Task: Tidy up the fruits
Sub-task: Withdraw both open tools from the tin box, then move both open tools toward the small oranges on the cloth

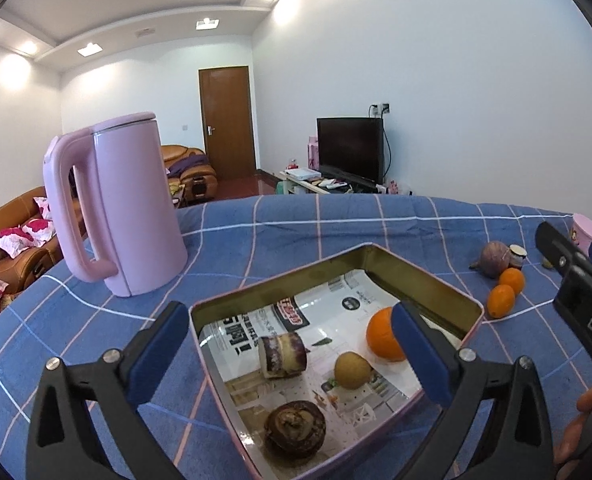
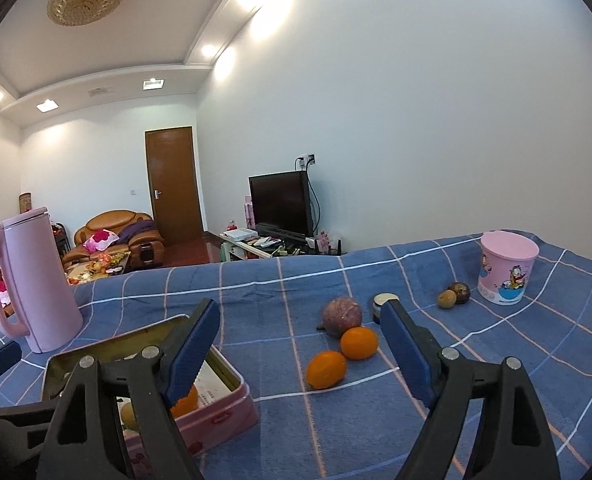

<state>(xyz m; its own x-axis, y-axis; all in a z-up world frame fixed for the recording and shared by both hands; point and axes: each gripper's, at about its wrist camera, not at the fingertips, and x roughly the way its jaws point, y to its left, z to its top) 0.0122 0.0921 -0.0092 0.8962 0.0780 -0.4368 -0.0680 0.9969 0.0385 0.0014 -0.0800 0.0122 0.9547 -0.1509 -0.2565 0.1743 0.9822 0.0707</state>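
Observation:
A pink tin point(image 1: 471, 304) lined with printed paper holds an orange point(image 1: 379, 340), a small tan fruit point(image 1: 351, 370), a purple cut piece point(image 1: 282, 354) and a dark brown fruit point(image 1: 295, 428). My left gripper point(image 1: 288, 314) hovers open over the tin, with nothing pressed between its pads. The orange sits just beside its right finger point(image 1: 419, 356). On the blue checked cloth lie two oranges point(image 2: 326, 369) point(image 2: 359, 343) and a round purple fruit point(image 2: 342, 316). My right gripper point(image 2: 299, 312) is open and empty, pointing at them from a little way back.
A tall pink kettle point(image 1: 128, 208) stands left of the tin. A small jar point(image 2: 377, 300), two small brown fruits point(image 2: 453, 296) and a pink cartoon cup point(image 2: 505, 272) sit at the far right. The table's far edge point(image 2: 335, 258) drops into the room.

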